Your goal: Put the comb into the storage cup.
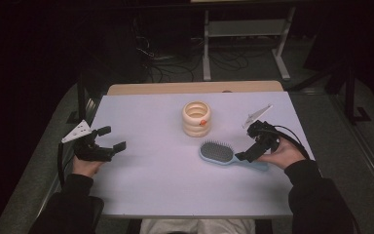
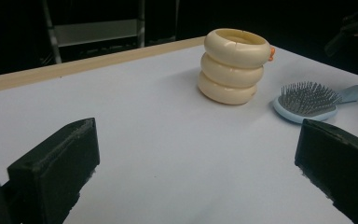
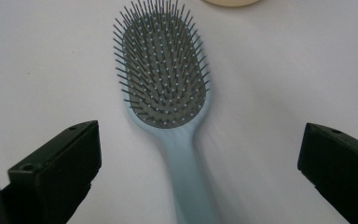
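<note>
A light-blue hairbrush lies bristles up on the white table, right of centre, its handle pointing toward the right hand. My right gripper hovers just over that handle; in the right gripper view its jaws stand wide apart on either side of the hairbrush, touching nothing, so my right gripper is open. A cream holder made of three stacked rings, with a small orange spot, stands behind the brush. My left gripper rests at the table's left edge, open and empty, facing the holder and hairbrush.
A wooden strip borders the table's far edge. Beyond it on the dark floor stand a metal frame and loose cables. Bare white tabletop spreads between the two hands and along the near edge.
</note>
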